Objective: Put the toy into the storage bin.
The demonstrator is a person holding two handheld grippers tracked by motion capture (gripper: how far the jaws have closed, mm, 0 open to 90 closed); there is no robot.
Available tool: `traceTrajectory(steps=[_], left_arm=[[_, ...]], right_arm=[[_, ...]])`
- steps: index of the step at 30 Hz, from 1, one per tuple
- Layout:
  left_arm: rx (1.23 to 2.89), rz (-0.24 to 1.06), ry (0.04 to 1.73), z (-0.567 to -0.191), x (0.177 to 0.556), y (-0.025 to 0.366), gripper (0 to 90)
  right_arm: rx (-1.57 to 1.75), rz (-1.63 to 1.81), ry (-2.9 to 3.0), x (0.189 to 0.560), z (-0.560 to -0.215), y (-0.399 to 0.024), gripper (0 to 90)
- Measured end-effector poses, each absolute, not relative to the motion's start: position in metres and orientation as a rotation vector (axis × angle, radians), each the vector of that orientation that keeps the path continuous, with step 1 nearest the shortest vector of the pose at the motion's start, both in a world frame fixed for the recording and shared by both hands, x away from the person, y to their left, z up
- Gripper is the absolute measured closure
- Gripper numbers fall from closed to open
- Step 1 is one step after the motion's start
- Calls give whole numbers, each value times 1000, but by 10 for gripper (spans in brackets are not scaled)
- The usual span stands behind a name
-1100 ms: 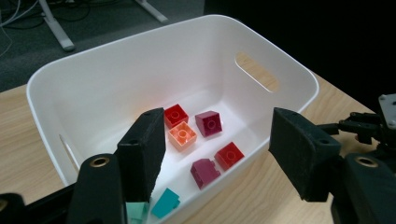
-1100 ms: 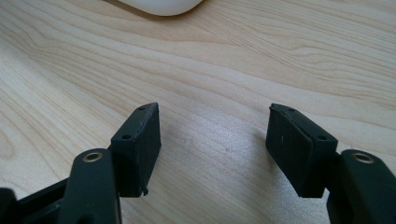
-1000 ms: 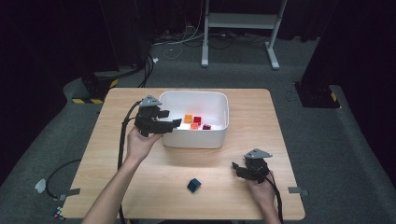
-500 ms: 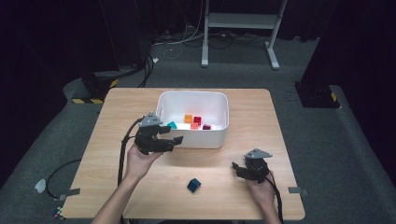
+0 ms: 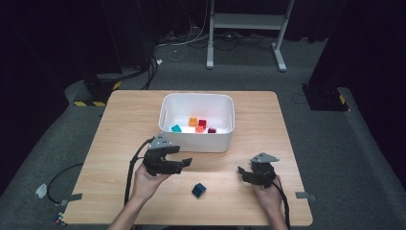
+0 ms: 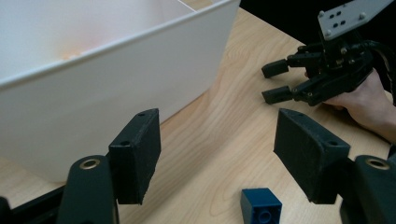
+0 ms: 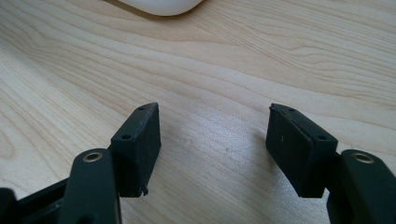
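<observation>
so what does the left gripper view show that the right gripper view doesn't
Left gripper view: a dark blue block lying on the table just ahead of its open jaws, the white bin's long side wall, and the right gripper held in a hand. Right gripper view: a rounded bottom corner of the bin. Both: bare wooden table between open, empty jaws.

I see one dark blue building block [image 5: 198, 189] lying free on the wooden table [image 5: 119, 124], studs facing up, near the front edge, apart from the white bin [image 5: 197, 143].
</observation>
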State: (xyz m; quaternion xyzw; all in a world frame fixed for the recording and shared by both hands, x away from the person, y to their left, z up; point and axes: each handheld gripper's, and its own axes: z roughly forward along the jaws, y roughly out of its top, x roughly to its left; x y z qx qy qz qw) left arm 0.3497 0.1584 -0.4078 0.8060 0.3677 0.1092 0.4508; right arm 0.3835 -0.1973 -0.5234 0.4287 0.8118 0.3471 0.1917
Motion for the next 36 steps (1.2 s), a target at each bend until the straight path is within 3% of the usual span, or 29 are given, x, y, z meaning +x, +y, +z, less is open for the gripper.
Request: traceTrajectory(steps=[16,36], left_arm=[[2021,212,896,-439,330,153,312],[2129,177,858,-481,314,118,301]], right_arm=[[1205,974,2278,383,-523,-197,353],[1205,974,2279,384,-523,-197,353]])
